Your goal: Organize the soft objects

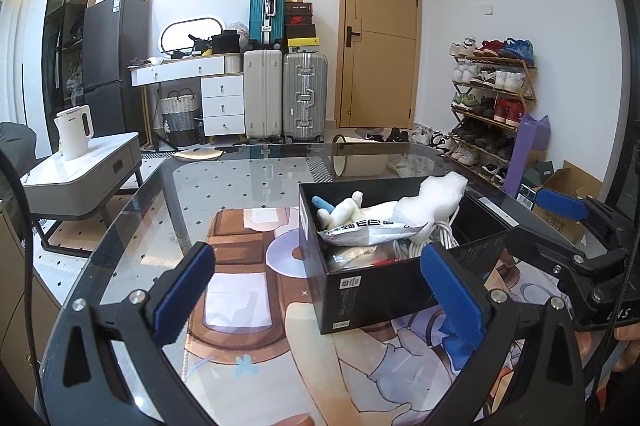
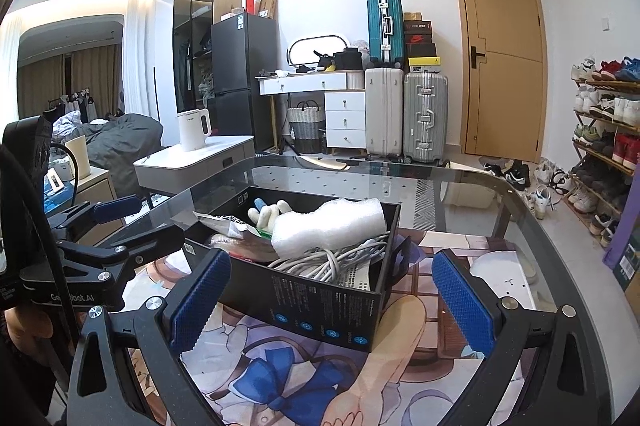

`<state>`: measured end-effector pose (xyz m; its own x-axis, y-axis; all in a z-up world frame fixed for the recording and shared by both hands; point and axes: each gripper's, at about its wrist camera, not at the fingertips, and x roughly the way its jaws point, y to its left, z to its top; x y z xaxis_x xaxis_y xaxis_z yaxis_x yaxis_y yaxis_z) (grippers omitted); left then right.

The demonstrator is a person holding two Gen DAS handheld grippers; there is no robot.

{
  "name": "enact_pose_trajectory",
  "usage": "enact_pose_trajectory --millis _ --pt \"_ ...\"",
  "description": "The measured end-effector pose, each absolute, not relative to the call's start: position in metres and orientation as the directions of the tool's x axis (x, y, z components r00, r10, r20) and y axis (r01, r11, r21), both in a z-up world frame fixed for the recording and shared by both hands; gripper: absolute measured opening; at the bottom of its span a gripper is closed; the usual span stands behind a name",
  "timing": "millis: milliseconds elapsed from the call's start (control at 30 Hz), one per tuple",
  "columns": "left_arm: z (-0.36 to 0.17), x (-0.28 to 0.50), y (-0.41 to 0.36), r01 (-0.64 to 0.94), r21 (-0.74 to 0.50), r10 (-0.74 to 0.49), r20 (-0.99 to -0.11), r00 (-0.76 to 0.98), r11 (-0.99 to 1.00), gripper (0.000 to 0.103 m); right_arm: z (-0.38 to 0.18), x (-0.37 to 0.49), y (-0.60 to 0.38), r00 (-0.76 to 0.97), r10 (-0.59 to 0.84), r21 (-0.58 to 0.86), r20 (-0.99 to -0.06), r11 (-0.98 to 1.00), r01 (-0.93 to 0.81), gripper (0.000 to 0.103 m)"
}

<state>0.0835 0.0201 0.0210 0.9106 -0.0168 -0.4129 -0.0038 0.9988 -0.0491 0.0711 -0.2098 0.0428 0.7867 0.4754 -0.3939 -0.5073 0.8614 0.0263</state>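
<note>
Black box of soft items sits on our glass surface, between both tools. Left hand-held gripper wide apart, empty, right pad at box's near corner. Right hand-held gripper also wide, empty, straddling box end. Inside: white cable coil, bubble wrap, white plush, printed pouch. Beyond: suitcases, door.

We cannot read the small print on the black box — its lower contents lie buried under foam and cables, toward twelve o'clock.
</note>
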Motion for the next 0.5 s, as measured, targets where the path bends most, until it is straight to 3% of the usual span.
enact_pose_trajectory --millis 500 --pt "0.0206 0.0824 0.0230 -0.012 -0.055 -0.012 -0.410 0.912 0.998 0.103 0.0426 0.0690 -0.2092 0.792 0.470 0.023 -0.390 0.865 -0.501 0.102"
